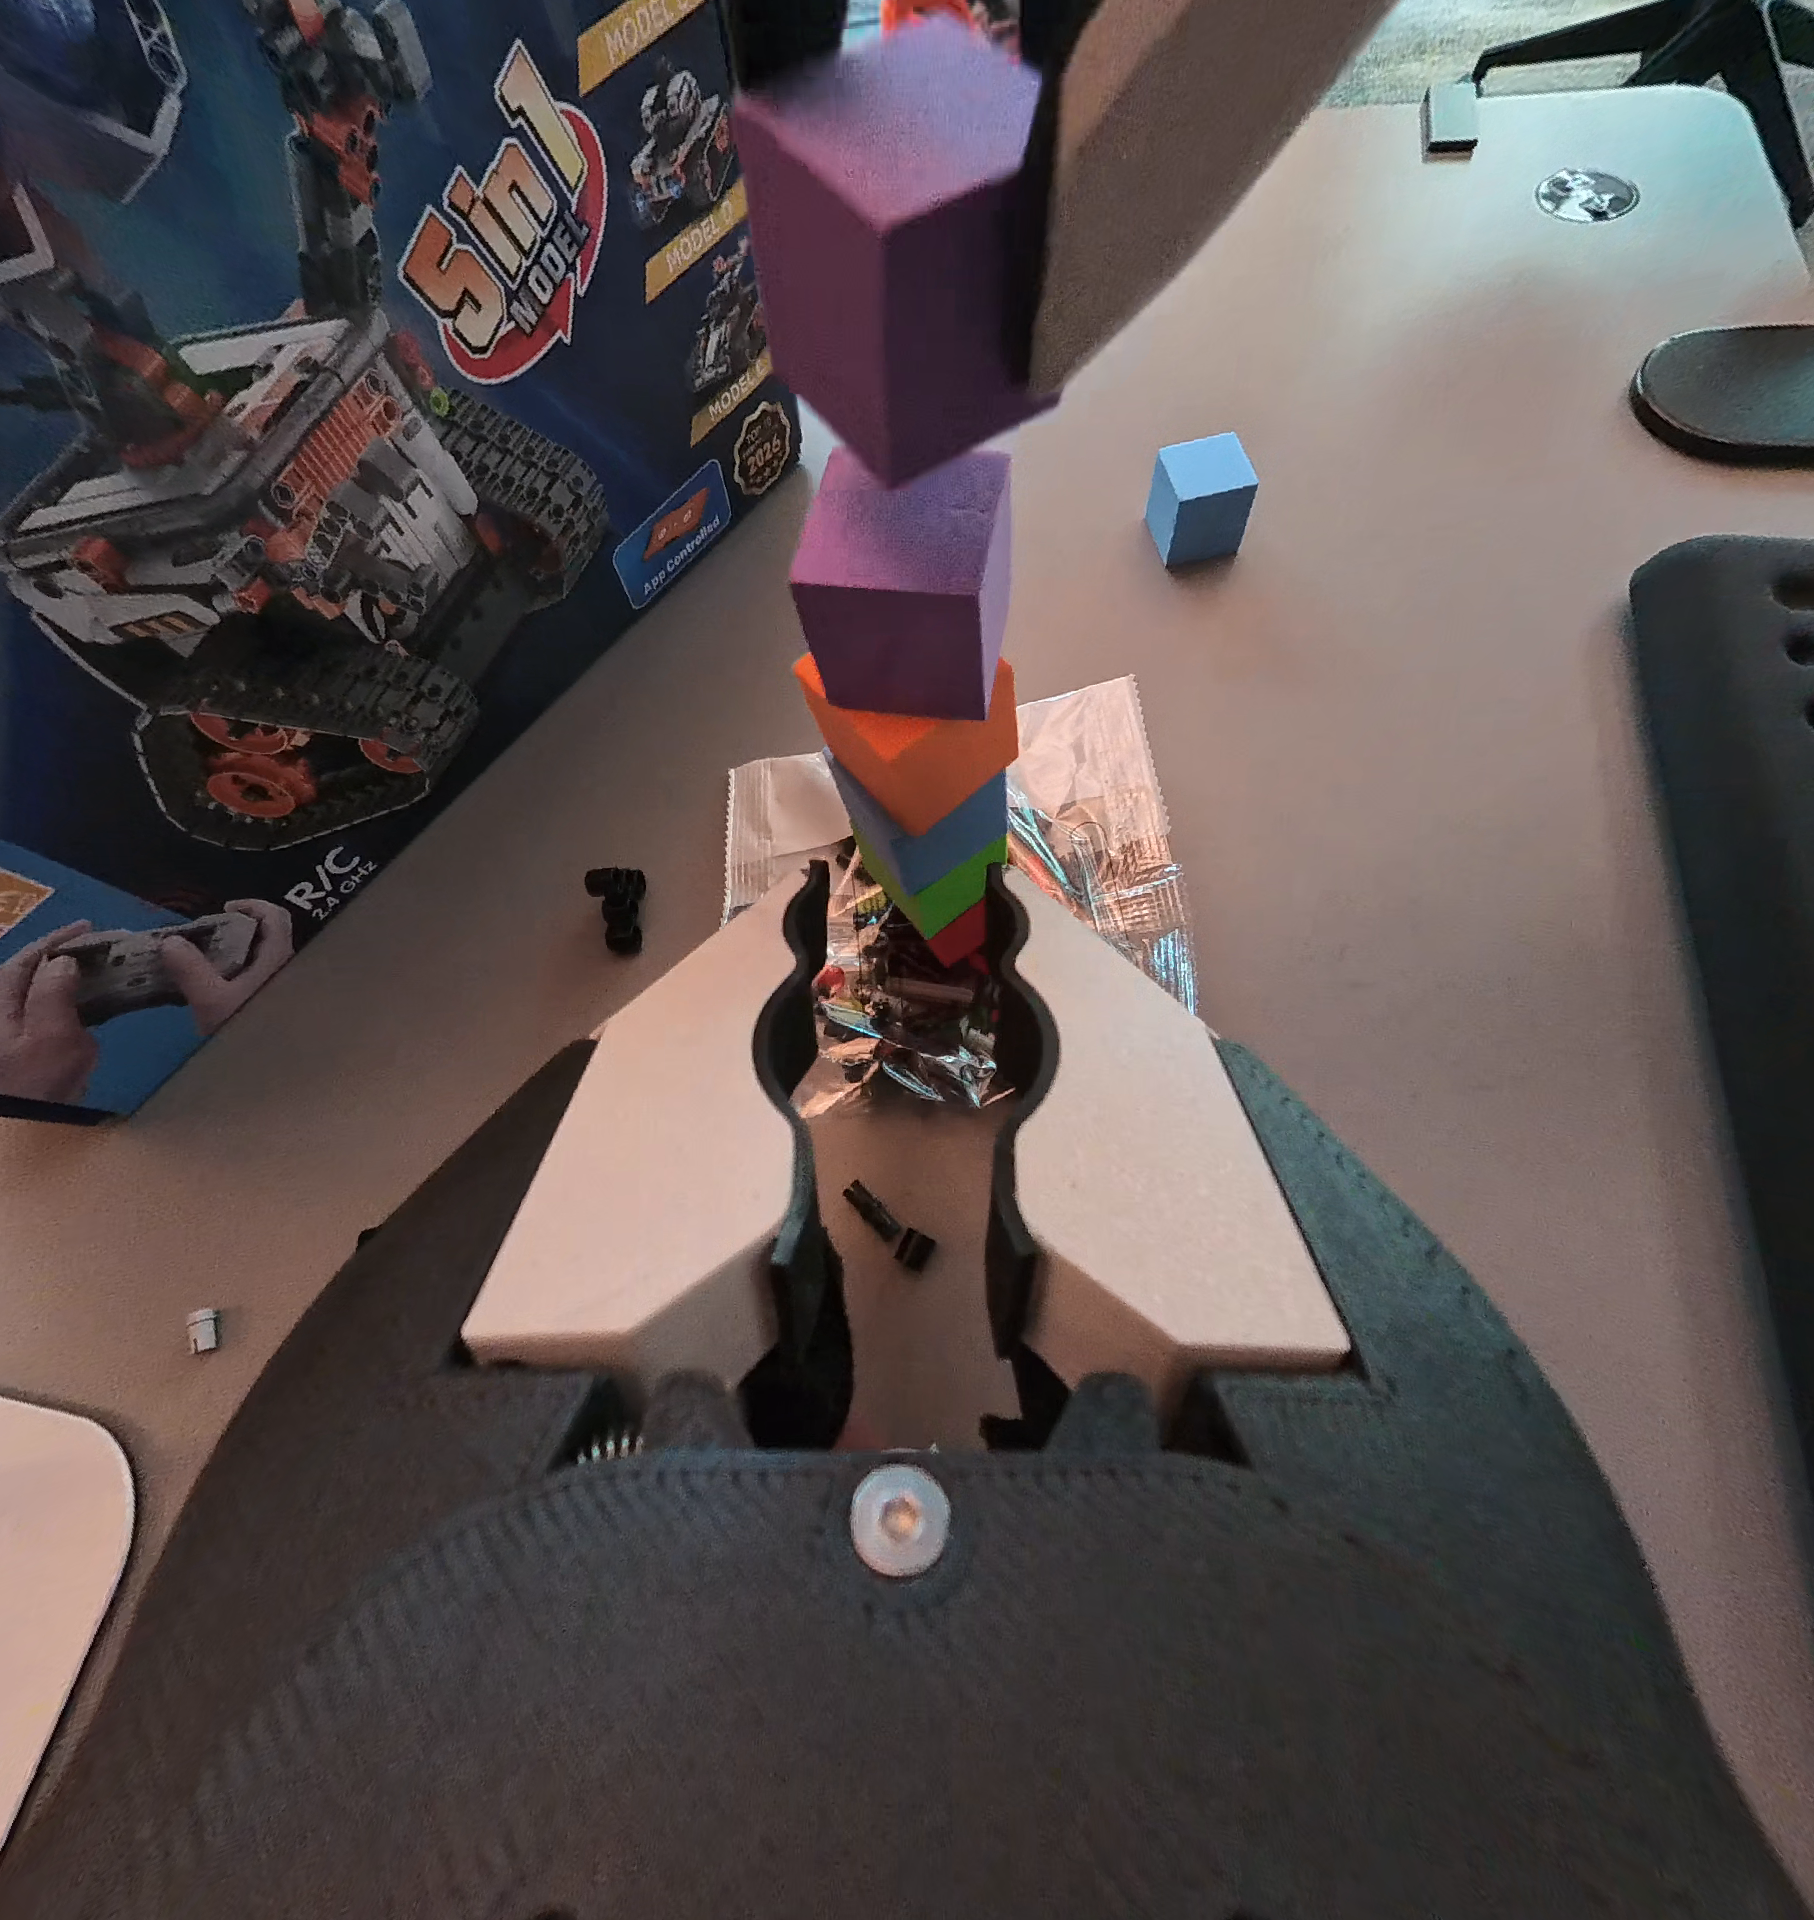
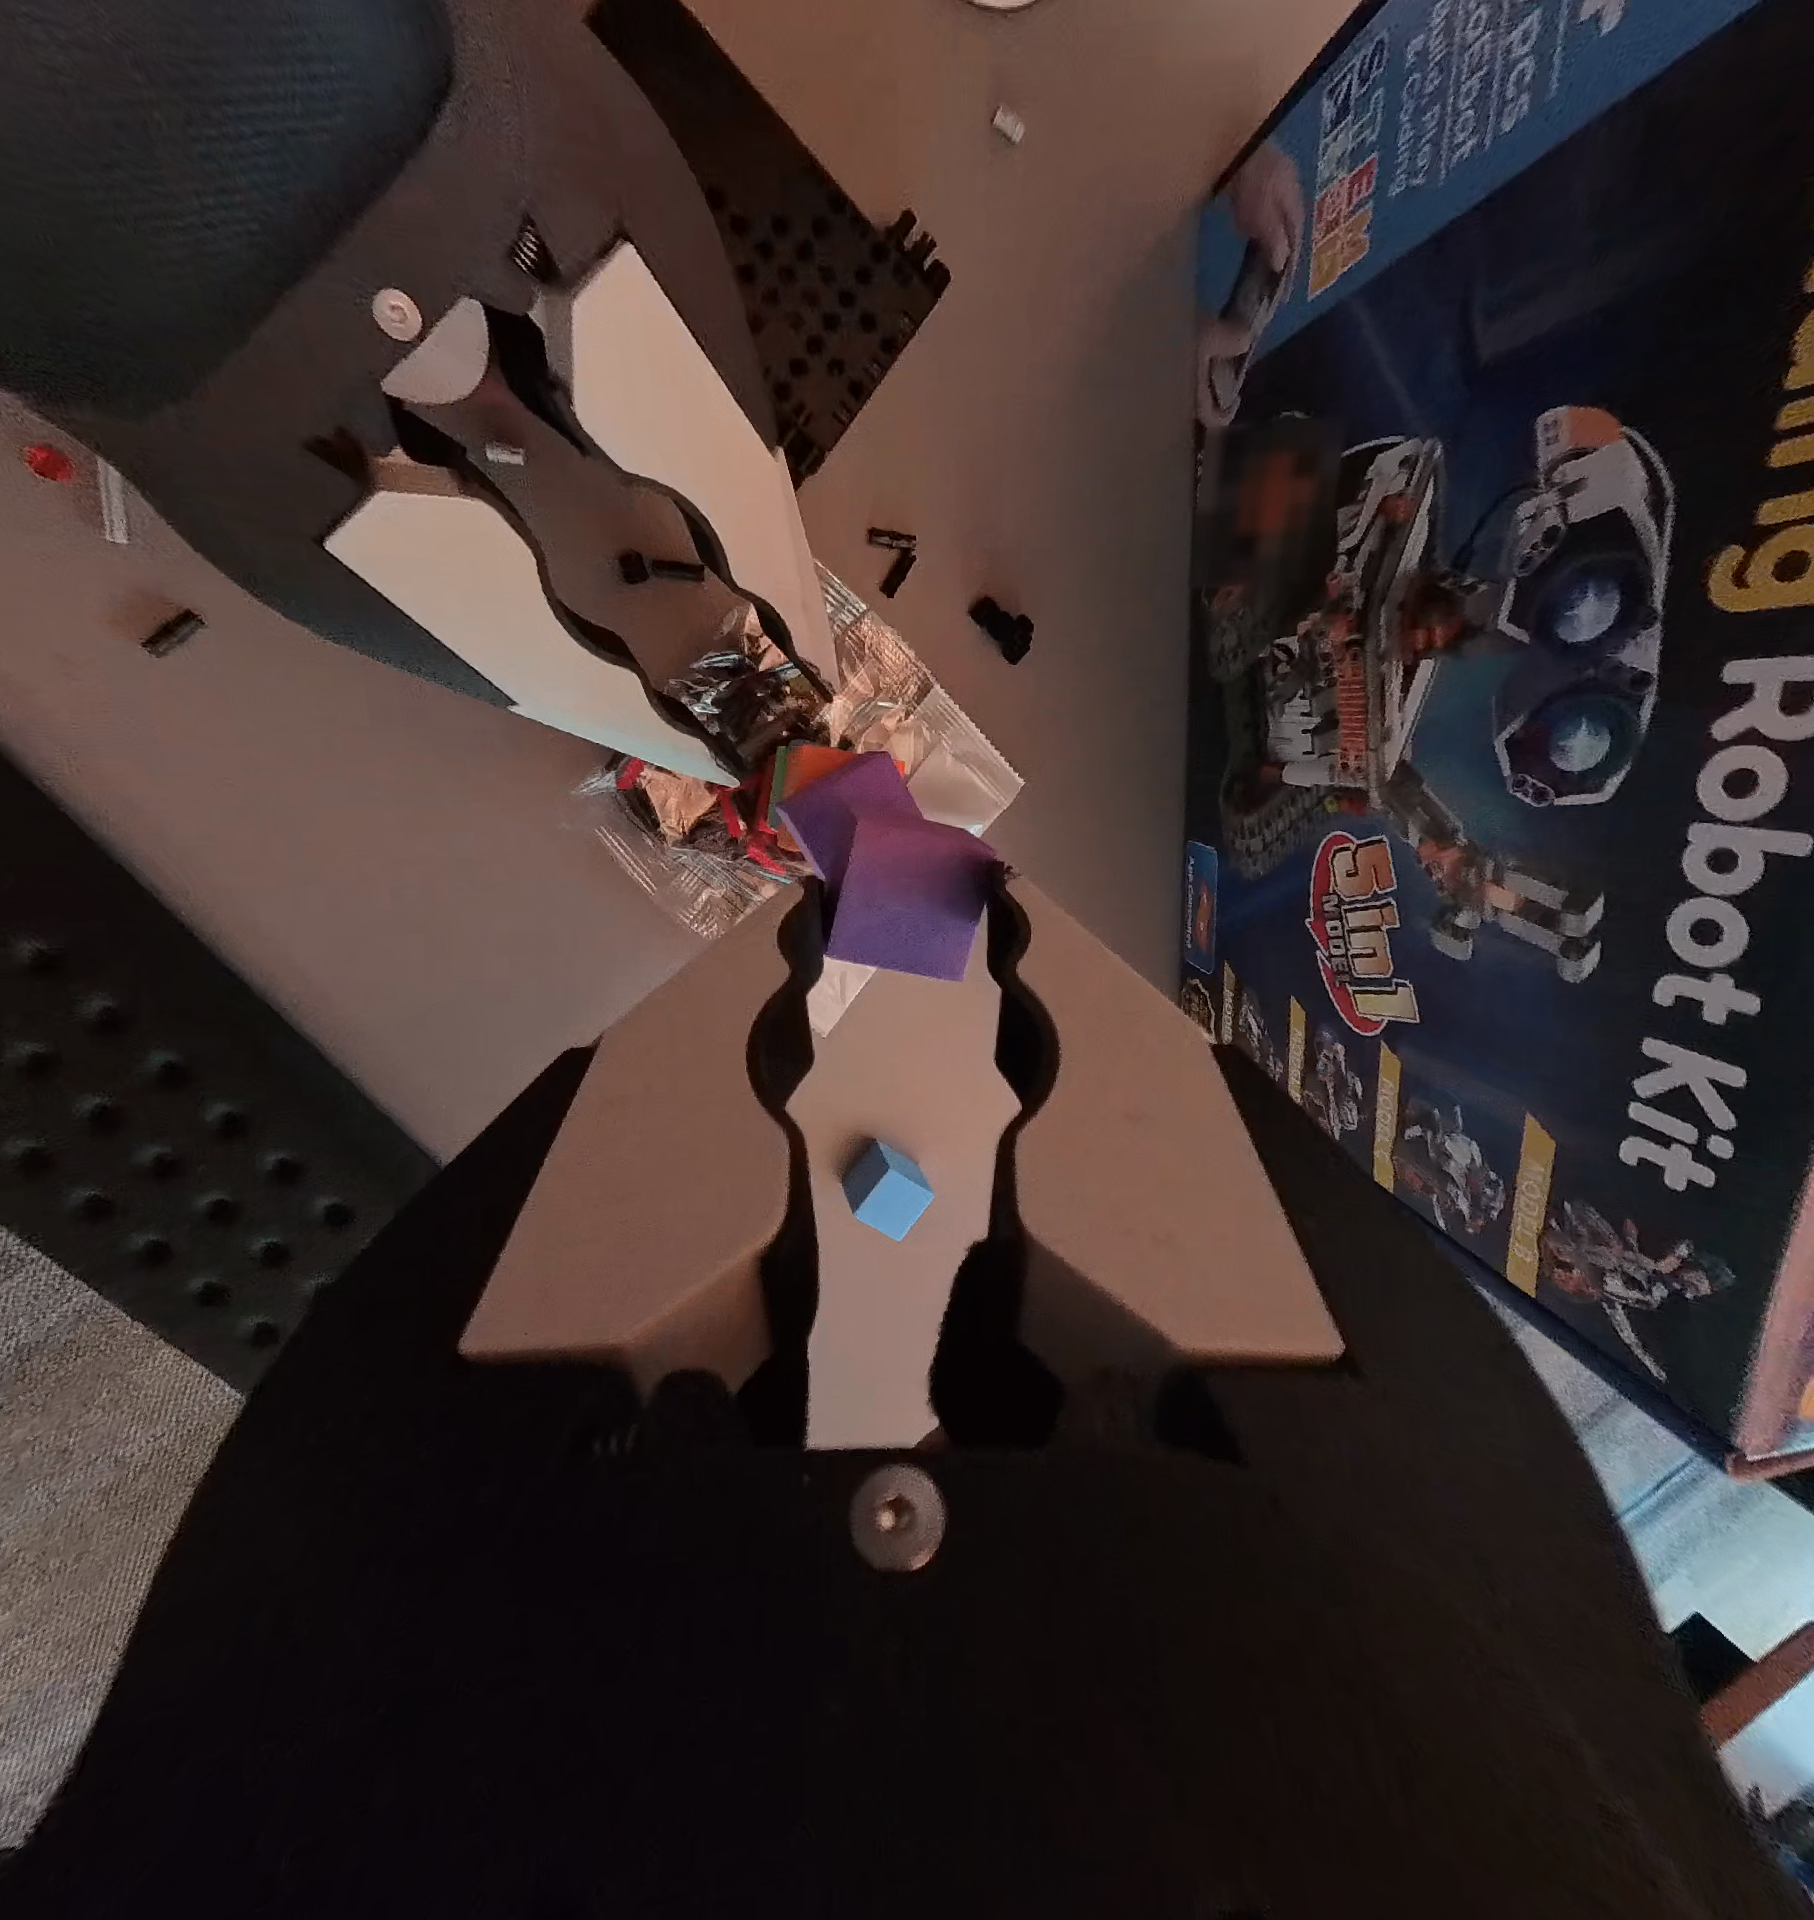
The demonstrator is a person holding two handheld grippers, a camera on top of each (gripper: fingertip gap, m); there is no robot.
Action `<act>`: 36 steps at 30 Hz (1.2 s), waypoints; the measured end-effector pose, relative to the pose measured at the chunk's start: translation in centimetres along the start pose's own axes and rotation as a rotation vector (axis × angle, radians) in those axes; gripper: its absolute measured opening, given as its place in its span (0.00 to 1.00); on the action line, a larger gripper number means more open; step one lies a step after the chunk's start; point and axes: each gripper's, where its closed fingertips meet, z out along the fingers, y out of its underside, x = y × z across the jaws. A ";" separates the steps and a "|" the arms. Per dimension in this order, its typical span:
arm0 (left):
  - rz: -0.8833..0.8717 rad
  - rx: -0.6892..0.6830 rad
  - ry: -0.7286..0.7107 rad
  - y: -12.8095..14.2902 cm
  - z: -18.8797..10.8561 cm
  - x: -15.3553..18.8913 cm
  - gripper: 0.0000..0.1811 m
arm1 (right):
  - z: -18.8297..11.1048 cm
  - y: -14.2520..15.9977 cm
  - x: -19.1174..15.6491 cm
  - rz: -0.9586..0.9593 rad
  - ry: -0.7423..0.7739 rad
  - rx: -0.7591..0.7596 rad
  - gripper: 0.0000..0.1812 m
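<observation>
A tower of foam cubes stands on the desk: red, green, blue, orange and purple on top. My right gripper is shut on a second purple cube. It holds this cube tilted just above the tower's top cube; I cannot tell whether they touch. One right finger shows beside it. My left gripper is open and empty. Its tips hover close beside the tower.
A loose blue cube lies on the desk. A clear bag of parts lies by the tower's base. Small black parts lie around. A large toy-kit box stands at left, a black perforated chair at right, and a monitor base behind. The left gripper's tips are roughly 9 cm from the right gripper's.
</observation>
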 end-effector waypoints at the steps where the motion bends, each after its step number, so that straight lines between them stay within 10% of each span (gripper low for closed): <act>1: 0.000 0.003 -0.001 -0.1 0.0 0.0 0.15 | 0.3 0.0 0.0 -0.004 -0.001 -0.013 0.17; 18: 0.001 0.008 -0.003 -0.2 -0.2 -0.1 0.15 | -2.0 0.4 0.7 0.052 0.086 0.101 0.24; 22: 0.000 0.008 0.003 -0.2 -0.2 0.0 0.16 | -2.7 5.3 1.8 0.173 0.144 0.106 0.24; 29: 0.009 -0.039 0.012 0.5 0.0 0.5 0.18 | 5.1 16.3 1.0 0.350 0.117 -0.104 0.26; 36: 0.013 -0.047 0.011 0.7 0.1 0.5 0.18 | 9.4 19.8 -0.1 0.444 0.051 -0.126 0.15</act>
